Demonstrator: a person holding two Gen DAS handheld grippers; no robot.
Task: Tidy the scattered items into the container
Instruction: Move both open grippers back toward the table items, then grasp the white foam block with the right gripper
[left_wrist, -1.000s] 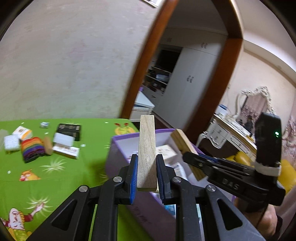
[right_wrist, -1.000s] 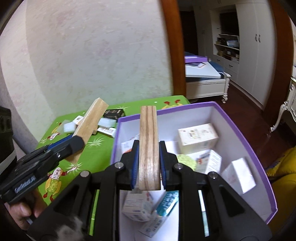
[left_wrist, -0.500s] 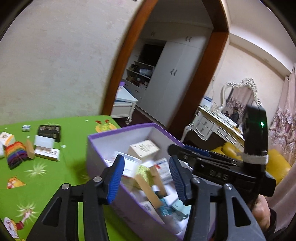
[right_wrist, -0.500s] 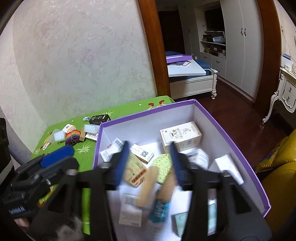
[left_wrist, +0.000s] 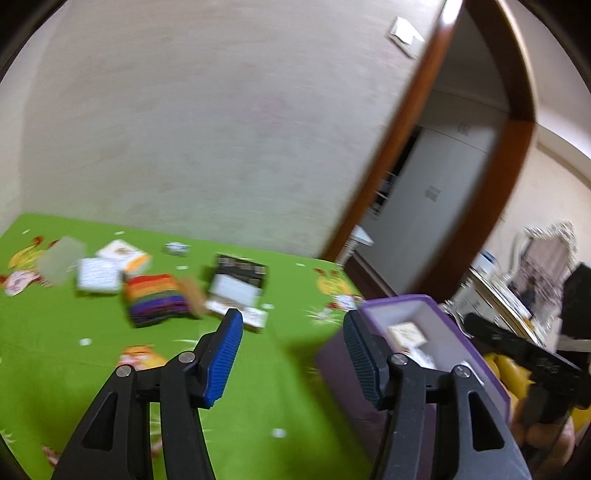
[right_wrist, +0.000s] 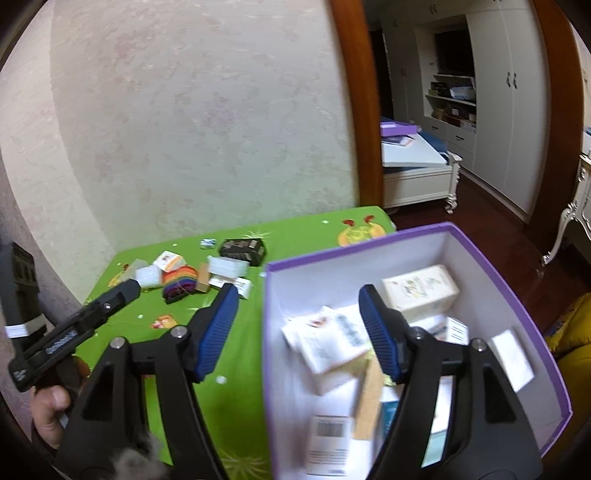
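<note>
- A second ago each of our grippers was clamped on a wooden block above the purple box (right_wrist: 491, 254); now both blocks are gone from the jaws, and at least one wooden block (right_wrist: 369, 398) lies among the cartons in the box, at about 6 o'clock in the right wrist view.
- Our left gripper (left_wrist: 291, 354) has its jaws opening, about half spread, with nothing between them. It has swung away from the box and now faces the green counter (left_wrist: 74, 332).
- Our right gripper (right_wrist: 299, 332) has its jaws opening too, somewhat wider, and holds nothing. It hangs over the near left wall of the box, one finger over the counter, the other over the contents.
- The box sits at the counter's right end, at 4 o'clock in the left wrist view, already carrying several white cartons.
- What is left to tidy sits in a cluster at about 10 o'clock in both views: a rainbow-striped pad (left_wrist: 155, 299), a black box (left_wrist: 240, 271), white cartons (left_wrist: 98, 275), an orange-edged carton (left_wrist: 123, 254), a small brown piece (left_wrist: 194, 299) and a pale translucent piece (left_wrist: 61, 260).
- We judge this drop finished and the next fetch beginning, with the left gripper nearest the cluster.
- The left view is blurred, so we cannot tell which item it is lined up on.
</note>
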